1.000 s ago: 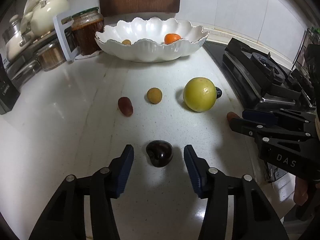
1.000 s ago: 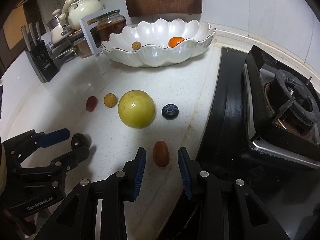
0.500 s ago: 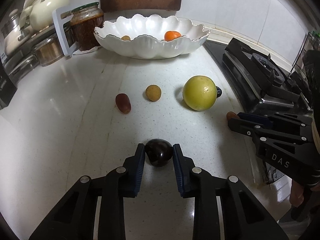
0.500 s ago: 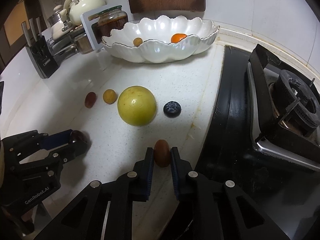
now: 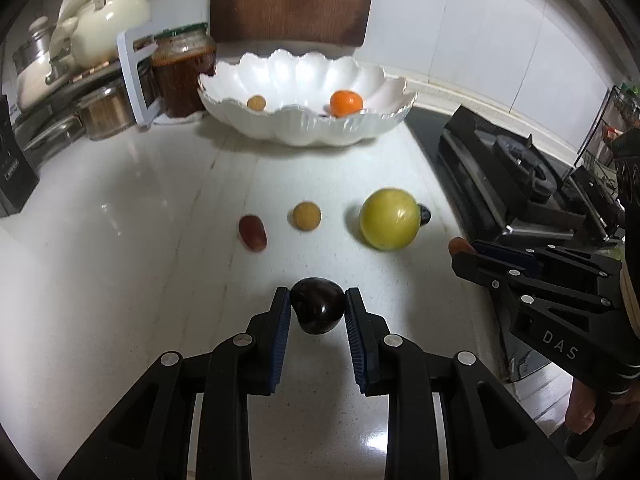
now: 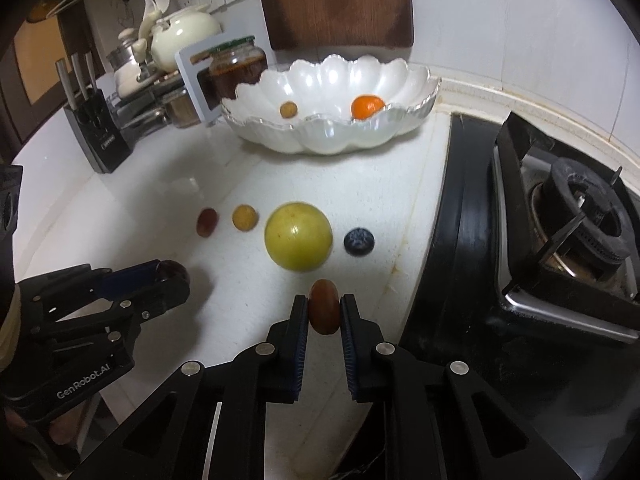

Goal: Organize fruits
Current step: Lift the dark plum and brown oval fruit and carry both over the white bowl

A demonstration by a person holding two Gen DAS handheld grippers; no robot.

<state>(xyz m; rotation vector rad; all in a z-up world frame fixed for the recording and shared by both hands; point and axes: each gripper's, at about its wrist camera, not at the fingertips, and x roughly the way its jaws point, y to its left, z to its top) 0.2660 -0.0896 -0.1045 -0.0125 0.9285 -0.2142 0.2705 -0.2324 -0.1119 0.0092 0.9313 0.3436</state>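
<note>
Both grippers are clamped rn. Left gripper (image 5: 317,309) has its blue pads squeezed on a dark plum (image 5: 318,310), fruit sitting btwn the tips just over the white counter (image 5: 120,240). Can't tell if it's lifted off or still touching the top tbh. Right gripper (image 6: 324,312) is pinched tight on a small red-brown fruit (image 6: 324,311), right by the edge of the black stove (image 6: 560,240).

Still loose on the counter, in a row w/ gaps: red grape (image 5: 253,232), small yellow fruit (image 5: 306,216), big green-yellow fruit (image 5: 389,219), and a blueberry (image 6: 359,241) just beside the big one on the stove side, not touching from the right cam.

The white scalloped bowl (image 5: 304,132) is at the back near the wall, well apart from both grippers. Inside it: an orange (image 5: 346,103) on the right and another small yellow one (image 5: 256,102) on the left. Jar (image 5: 183,72) sits just left of the bowl, knife block (image 6: 96,136) further left.
</note>
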